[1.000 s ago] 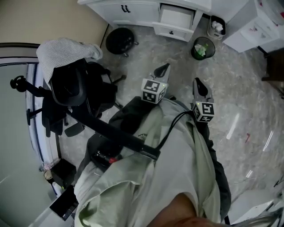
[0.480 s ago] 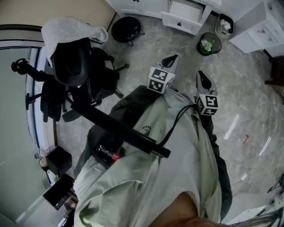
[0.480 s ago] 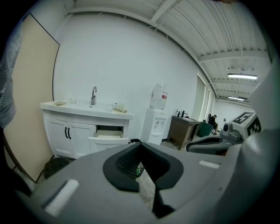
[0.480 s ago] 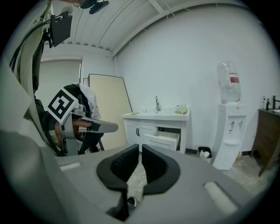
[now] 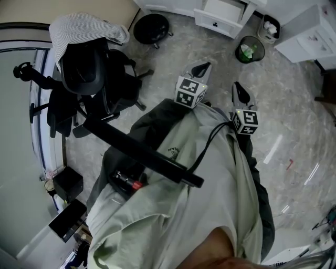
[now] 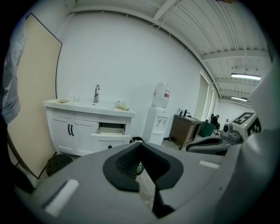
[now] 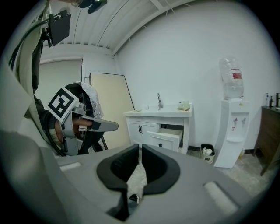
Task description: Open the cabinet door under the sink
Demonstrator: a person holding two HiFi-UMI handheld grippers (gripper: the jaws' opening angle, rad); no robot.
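Observation:
The white sink cabinet point(image 6: 87, 127) stands across the room, far from both grippers. Its two doors point(image 6: 71, 136) under the faucet point(image 6: 96, 93) are closed and carry black handles. To their right a drawer point(image 6: 110, 130) is pulled out. The right gripper view shows the same doors point(image 7: 141, 130) and drawer point(image 7: 169, 137). In the head view only the drawer part of the cabinet point(image 5: 223, 14) shows, at the top edge. My left gripper point(image 5: 201, 69) and right gripper point(image 5: 240, 92) hang side by side over the floor. Both point toward the cabinet, shut, with nothing between their jaws.
A black office chair point(image 5: 86, 79) with a striped cloth draped on it stands at the left. A black round stool point(image 5: 151, 29) sits near the cabinet's left end. A dark trash can point(image 5: 250, 50) and a small white bin point(image 5: 270, 29) stand right of the drawer. A water dispenser point(image 7: 232, 127) is farther right.
The head view has shifted, so the cabinet now sits higher, partly cut off by the top edge. Both grippers stay shut and side by side.

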